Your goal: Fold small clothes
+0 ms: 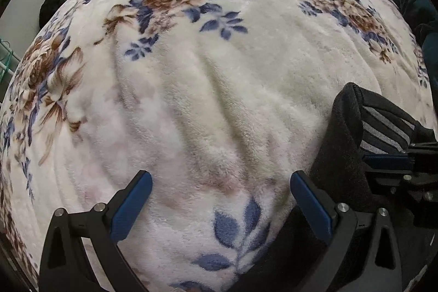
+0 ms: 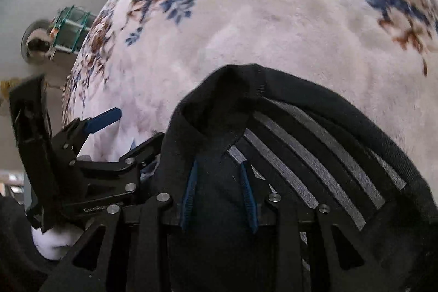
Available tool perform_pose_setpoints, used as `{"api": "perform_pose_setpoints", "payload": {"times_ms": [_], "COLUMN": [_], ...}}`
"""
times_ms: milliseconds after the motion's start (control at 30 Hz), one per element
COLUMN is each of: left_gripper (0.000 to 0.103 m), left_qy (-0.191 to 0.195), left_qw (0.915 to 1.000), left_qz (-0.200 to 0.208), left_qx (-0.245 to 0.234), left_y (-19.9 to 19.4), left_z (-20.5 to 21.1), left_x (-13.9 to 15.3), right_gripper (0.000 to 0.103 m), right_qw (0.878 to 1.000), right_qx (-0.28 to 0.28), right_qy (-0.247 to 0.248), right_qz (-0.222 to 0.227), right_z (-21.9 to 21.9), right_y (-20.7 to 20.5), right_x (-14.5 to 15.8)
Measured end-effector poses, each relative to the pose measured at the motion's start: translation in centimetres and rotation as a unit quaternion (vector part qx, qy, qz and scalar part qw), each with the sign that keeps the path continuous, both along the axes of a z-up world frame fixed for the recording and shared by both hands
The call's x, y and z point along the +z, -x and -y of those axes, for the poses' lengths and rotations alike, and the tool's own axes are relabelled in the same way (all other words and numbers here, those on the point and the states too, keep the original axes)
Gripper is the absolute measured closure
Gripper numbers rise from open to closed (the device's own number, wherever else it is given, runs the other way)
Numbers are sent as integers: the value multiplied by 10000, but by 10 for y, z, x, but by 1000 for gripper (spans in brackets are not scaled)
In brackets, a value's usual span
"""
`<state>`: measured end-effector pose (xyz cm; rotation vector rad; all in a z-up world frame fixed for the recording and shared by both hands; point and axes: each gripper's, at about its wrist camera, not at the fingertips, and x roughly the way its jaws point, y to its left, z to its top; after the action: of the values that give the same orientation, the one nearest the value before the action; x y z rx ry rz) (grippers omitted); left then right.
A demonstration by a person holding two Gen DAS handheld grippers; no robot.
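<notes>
the right gripper (image 2: 219, 193) has its jaws clamped on a fold of a black garment with grey stripes (image 2: 314, 155), apparently lifting it clear of the floral fleece blanket (image 1: 219, 100) on a bed to turn it over for folding. the left gripper (image 1: 219, 199) hovers with jaws apart, the garment just beside its right finger.

A home bedroom — plush floral blanket (image 1: 219, 100) covering a bed.
</notes>
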<state>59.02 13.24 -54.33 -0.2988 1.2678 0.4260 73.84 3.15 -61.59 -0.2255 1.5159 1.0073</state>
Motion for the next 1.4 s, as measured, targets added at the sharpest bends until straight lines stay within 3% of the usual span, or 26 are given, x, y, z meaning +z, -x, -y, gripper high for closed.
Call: {"api": "perform_pose_setpoints", "payload": {"times_ms": [67,267,367,533,600,667,700,767,900,933,1000,1067,1133,1233,1333,1400], "left_gripper": [0,0,0,0,0,0,0,0,0,0,0,0,0,0,0,0], "left_qy": [-32,-92,-61,-104,-132,-120,-135,-194,-385,-448,-520,-507,-503,-451,-493,-534], "left_qw": [10000,9999,9999,9999,9998,9999,9999,9997,9987,9982,9970,9970,9970,9976,9980,9977], "left_qz": [-22,-2,-20,-113,-114,-72,-57,-64,-141,-199,-363,-384,-390,-332,-96,85], "left_qx": [0,67,91,-8,-34,-44,-62,-157,-318,-350,-455,-443,-442,-408,-377,-407], "left_y": [-1,4,5,4,4,4,3,4,8,10,17,27,35,45,52,52], "left_z": [1,12,10,11,13,15,18,24,34,36,39,39,39,40,43,49], "left_x": [-1,-3,-6,-12,-11,-9,-6,-5,-8,-10,-18,-19,-15,-1,20,32], "right_gripper": [99,99,99,99,92,73,71,71,71,71,81,76,75,56,56,55], "right_qw": [9998,9909,9864,9860,9826,9758,9735,9731,9916,9927,9880,9834,9757,9658,9544,9515], "right_qx": [89,-431,-928,-1285,-1646,-2083,-2228,-2264,-1287,-1183,-1190,-1566,-2074,-2522,-2812,-2860], "right_qy": [44,354,504,694,643,440,236,-73,-126,159,847,729,370,141,610,882], "right_qz": [169,1222,1260,800,579,505,457,408,88,191,504,558,606,582,800,716], "right_z": [-2,12,31,44,52,64,68,67,25,18,10,18,42,96,161,199], "right_y": [6,16,4,-9,-19,-28,-31,-32,-17,-16,-21,-27,-28,-19,0,17], "right_x": [2,21,21,3,6,15,20,28,14,5,-13,-3,24,59,74,66]}}
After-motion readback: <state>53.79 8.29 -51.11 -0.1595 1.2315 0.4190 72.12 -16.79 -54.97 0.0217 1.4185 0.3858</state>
